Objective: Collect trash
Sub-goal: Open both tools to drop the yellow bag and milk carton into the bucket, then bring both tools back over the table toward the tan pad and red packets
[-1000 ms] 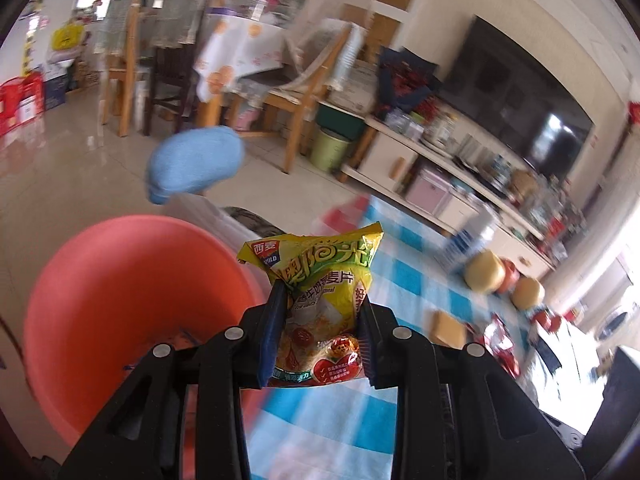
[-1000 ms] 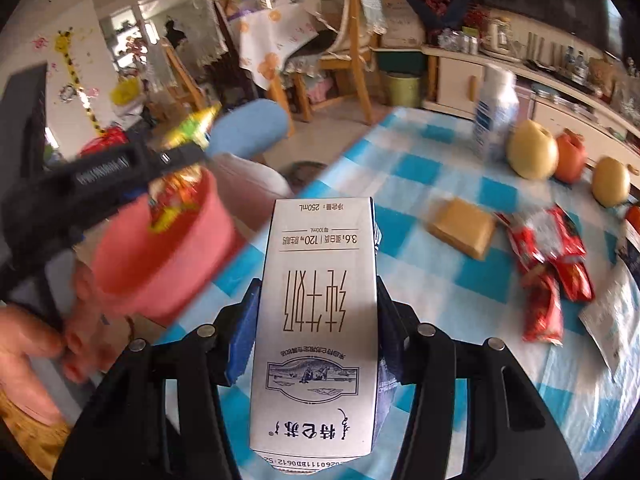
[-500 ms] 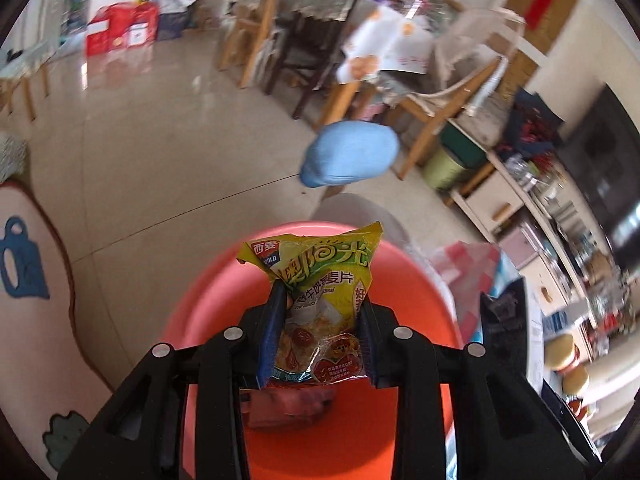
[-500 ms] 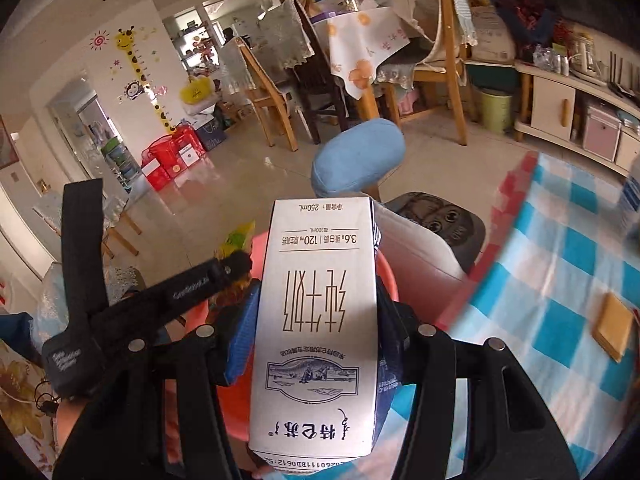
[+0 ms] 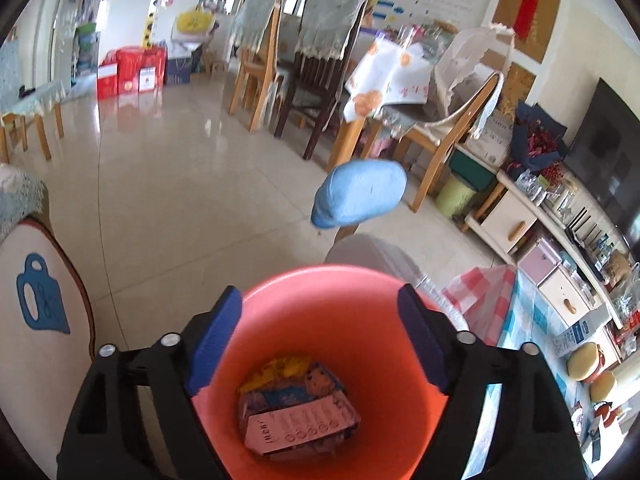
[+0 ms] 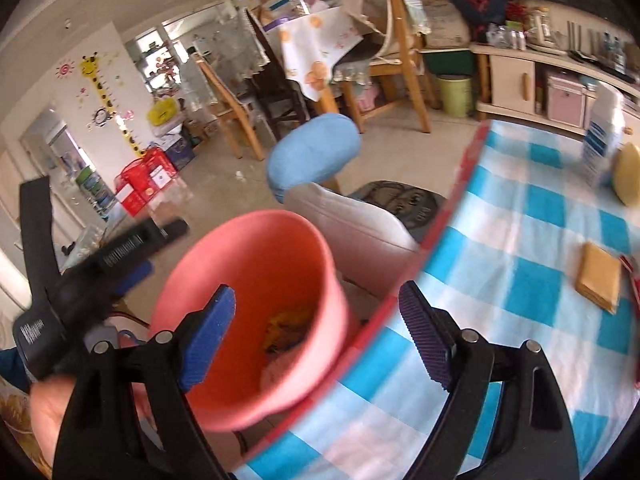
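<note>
A coral-pink bucket stands right under my left gripper. Its jaws are opening and nothing is between them. At the bucket's bottom lie a yellow snack bag and a flat carton among other wrappers. In the right wrist view the bucket sits beside the table's edge. My right gripper hangs over its rim, its jaws opening with nothing between them. A scrap of the yellow bag shows inside. The left gripper appears blurred at the left, with a hand below it.
A table with a blue-and-white checked cloth carries a brown packet, a white bottle and a yellow fruit. A blue cushioned stool and a white chair back stand behind the bucket. Dining chairs and a TV cabinet lie beyond.
Both grippers went from shut to open. The yellow snack bag left the left jaws and lies in the bucket. The milk carton is gone from the right jaws.
</note>
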Available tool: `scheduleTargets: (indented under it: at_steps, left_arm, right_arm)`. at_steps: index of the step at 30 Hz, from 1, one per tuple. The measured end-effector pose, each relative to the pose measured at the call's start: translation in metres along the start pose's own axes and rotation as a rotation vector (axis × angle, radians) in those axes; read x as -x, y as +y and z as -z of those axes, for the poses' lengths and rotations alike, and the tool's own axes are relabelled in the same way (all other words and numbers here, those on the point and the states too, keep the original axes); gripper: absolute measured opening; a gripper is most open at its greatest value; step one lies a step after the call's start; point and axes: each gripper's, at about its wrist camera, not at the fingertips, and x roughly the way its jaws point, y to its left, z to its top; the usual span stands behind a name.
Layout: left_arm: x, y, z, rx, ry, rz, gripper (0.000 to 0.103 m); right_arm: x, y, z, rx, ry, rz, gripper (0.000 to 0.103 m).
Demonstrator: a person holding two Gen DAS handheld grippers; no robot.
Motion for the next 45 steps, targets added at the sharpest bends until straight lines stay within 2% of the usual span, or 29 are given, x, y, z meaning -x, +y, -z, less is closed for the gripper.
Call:
scheduleTargets:
  at_steps: [5,9,15,19,27,34,45]
  left_arm:
    - [0.012,-0.014,0.000,0.000,-0.069,0.074,0.088]
    - [0.023,-0.037,0.004,-0.054,-0.127,0.153,0.091]
    - [0.026,-0.068,0.014,-0.134,-0.108,0.253,0.091]
    - [0.030,-0.082,0.018,-0.197,-0.121,0.236,0.091]
    - [0.016,-0.105,0.034,-0.305,-0.013,0.253,0.091]
    - [0.017,-0.126,0.053,-0.392,-0.019,0.225,0.091]
    - [0.029,-0.159,0.081,-0.454,-0.040,0.271,0.091]
  right_arm:
    - [0.014,-0.016,0.016,0.026,-0.006,0.071,0.088]
    - [0.023,-0.022,0.028,0.073,-0.015,0.115,0.090]
    - [0.036,-0.020,0.048,0.195,-0.045,0.167,0.091]
    - [0.045,-0.021,0.059,0.260,-0.072,0.200,0.096]
    - [0.069,-0.037,0.072,0.267,-0.110,0.249,0.099]
    - [0.092,-0.052,0.084,0.315,-0.129,0.313,0.099]
    - [0.135,-0.098,0.094,0.248,-0.155,0.412,0.099]
